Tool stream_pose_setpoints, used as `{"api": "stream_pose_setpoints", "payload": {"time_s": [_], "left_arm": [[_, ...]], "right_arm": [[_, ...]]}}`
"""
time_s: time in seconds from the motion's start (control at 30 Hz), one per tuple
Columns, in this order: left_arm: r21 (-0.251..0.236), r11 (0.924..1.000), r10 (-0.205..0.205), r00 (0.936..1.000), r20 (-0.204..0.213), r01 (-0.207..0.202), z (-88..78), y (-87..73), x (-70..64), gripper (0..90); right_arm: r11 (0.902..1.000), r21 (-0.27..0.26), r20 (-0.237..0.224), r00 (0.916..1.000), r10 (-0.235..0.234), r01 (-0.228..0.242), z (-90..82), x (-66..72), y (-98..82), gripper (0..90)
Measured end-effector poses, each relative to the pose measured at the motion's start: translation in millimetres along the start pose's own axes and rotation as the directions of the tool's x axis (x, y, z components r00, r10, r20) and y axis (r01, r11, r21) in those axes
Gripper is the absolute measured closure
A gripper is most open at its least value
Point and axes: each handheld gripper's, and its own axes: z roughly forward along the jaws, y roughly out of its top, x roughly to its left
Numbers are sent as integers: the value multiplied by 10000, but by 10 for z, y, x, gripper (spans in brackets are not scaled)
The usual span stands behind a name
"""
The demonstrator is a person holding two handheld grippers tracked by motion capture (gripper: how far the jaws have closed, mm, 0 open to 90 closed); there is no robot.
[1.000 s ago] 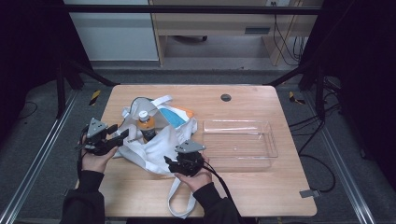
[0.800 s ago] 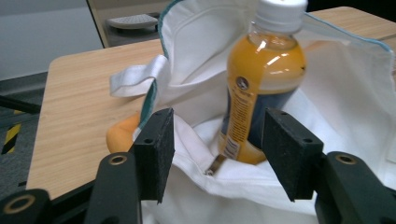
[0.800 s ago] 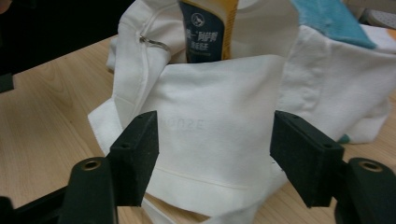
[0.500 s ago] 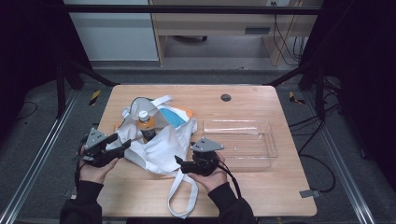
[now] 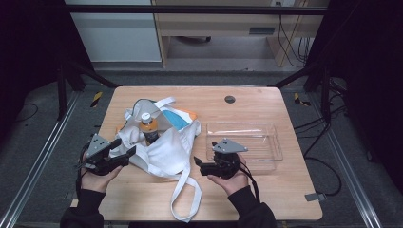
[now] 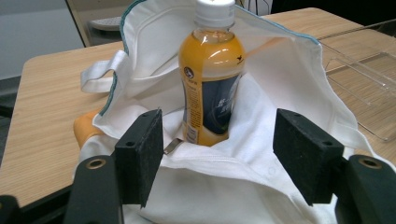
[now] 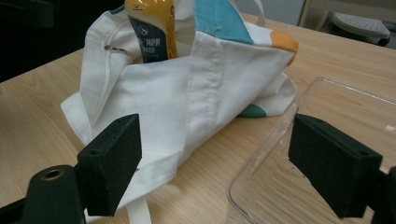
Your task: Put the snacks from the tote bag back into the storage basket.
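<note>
Lying on the counter, a white bag holds an upright orange bottle. Both claws, left and right, have just been opening and stand spread, pinching nothing. From the right gripper view, a clear tray sits beside the bag.

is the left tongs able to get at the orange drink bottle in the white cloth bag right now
Probably yes: the left tongs stand open, facing the orange drink bottle, which rises upright from the white cloth bag; only low bag folds lie between.

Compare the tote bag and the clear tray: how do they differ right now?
The tote bag is white, soft cloth, slumped and crumpled; the clear tray is rigid and see-through. The bag holds an upright orange drink bottle; the tray holds nothing. Both rest on the wooden table.
</note>
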Motion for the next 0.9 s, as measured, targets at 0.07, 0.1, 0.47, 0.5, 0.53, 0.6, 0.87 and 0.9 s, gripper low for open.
{"api": "stream_pose_setpoints", "payload": {"time_s": [0.07,0.1,0.47,0.5,0.53,0.6,0.87,0.9], "left_arm": [[-7,10000,57,10000,57,-56,4,17,-25,323],[-12,9999,106,9999,69,-106,5,27,-42,322],[-128,9996,268,9995,188,-266,8,125,-175,310],[-139,9995,273,9995,169,-271,10,133,-181,309],[-171,9995,275,9995,144,-273,13,142,-190,309],[-214,9993,311,9995,110,-309,20,162,-211,307],[-383,9989,279,9996,-16,-279,79,240,-247,307],[-393,9988,293,9995,-66,-296,89,250,-249,308]], "right_arm": [[10000,28,89,10000,-14,14,-59,-42,-44,175],[10000,73,133,9999,11,-12,-82,-55,-62,175],[10000,25,478,9988,80,-82,-445,-272,-234,180],[10000,28,483,9988,45,-47,-470,-289,-254,181],[10000,46,497,9988,35,-37,-487,-300,-269,182],[9999,134,496,9988,38,-45,-530,-328,-317,187],[9998,169,719,9974,59,-72,-678,-435,-427,245],[9999,148,733,9973,70,-81,-694,-448,-435,251]]}}
